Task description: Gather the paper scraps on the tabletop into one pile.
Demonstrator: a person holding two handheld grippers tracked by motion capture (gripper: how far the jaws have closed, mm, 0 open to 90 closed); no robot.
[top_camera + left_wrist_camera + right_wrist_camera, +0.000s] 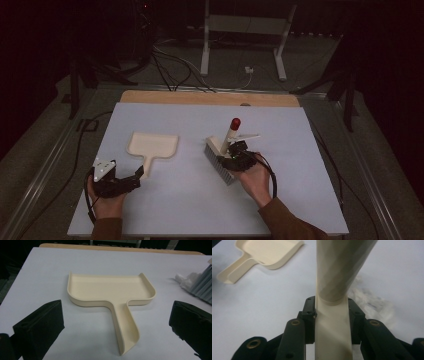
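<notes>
Fingers of the right gripper (332,315) are clamped on the cream handle of a hand brush (226,150), one black jaw pressed against each side of the flat part of the handle, as the right gripper view shows close up. In the high view the brush stands tilted on the pale table (300,200), its grey bristles (220,167) down on the surface and its handle rising toward a red tip (235,122). The right hand (254,177) comes in from the lower right, wrist bent, a brown sleeve (285,222) on the forearm.

To the left lies a cream dustpan (152,146), flat on the table, its tray toward the far edge and its handle pointing back at the person. The left gripper (131,179) sits just short of that handle's end; in the left gripper view its two jaws stand wide apart, one on each side of the dustpan (112,292), touching nothing. The left hand (107,200) rests low near the table's near edge, with the grey three-cornered plate (103,167) on top of the gripper.

Some white crumbs (186,280) lie beside the bristles, seen in the left gripper view. Beyond the table are cables (170,65) and a white stand (245,30) on the dark floor.
</notes>
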